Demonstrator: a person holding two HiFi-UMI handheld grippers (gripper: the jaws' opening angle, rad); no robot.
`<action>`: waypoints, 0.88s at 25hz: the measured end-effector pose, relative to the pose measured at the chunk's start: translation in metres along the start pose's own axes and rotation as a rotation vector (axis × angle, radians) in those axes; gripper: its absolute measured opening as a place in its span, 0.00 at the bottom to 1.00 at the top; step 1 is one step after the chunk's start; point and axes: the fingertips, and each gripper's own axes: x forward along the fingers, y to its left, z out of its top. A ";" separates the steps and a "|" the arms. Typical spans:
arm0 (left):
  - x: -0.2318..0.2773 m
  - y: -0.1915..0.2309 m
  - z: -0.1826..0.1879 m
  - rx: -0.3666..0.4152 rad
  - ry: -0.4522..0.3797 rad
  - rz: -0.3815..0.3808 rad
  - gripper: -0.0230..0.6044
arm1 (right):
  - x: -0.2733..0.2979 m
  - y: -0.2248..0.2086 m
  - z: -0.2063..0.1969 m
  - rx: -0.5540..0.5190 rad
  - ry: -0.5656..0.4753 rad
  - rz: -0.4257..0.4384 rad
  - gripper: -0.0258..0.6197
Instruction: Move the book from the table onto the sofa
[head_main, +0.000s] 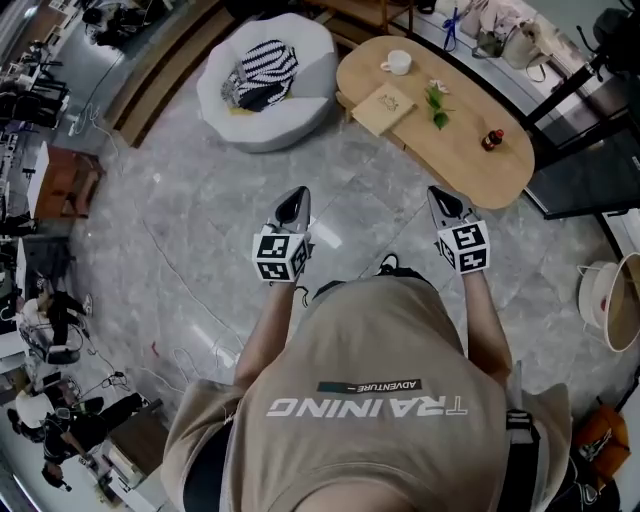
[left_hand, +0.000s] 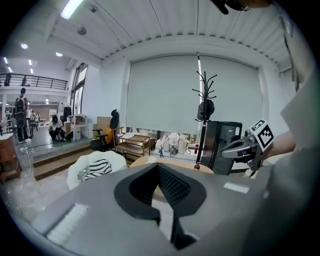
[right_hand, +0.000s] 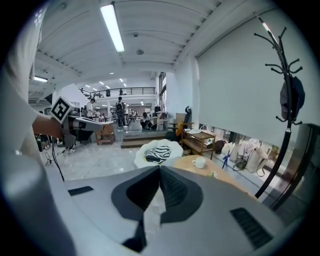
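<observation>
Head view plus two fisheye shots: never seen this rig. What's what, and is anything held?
There is no robot here. A person holds a two-jaw claw in each hand. The head view comes from a camera on the person's head, looking steeply down. It shows the left claw and the right claw over a grey floor. The other two pictures come from wide-angle cameras riding on each claw, looking along its jaws. In both, the jaws are together with nothing between them, so nothing is held. Ahead stands a wooden table with the book, a white cup, a green sprig and a small bottle. Beside it is the white sofa, with a striped cushion on it.
</observation>
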 end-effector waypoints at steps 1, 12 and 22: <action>0.009 -0.002 0.008 0.008 -0.007 -0.005 0.03 | 0.004 -0.009 0.000 0.005 -0.003 0.001 0.05; 0.078 -0.032 0.021 -0.001 -0.009 -0.085 0.03 | 0.041 -0.063 -0.025 0.086 0.029 0.009 0.05; 0.148 0.047 0.033 -0.025 -0.026 -0.139 0.03 | 0.114 -0.085 -0.005 0.160 0.073 -0.080 0.05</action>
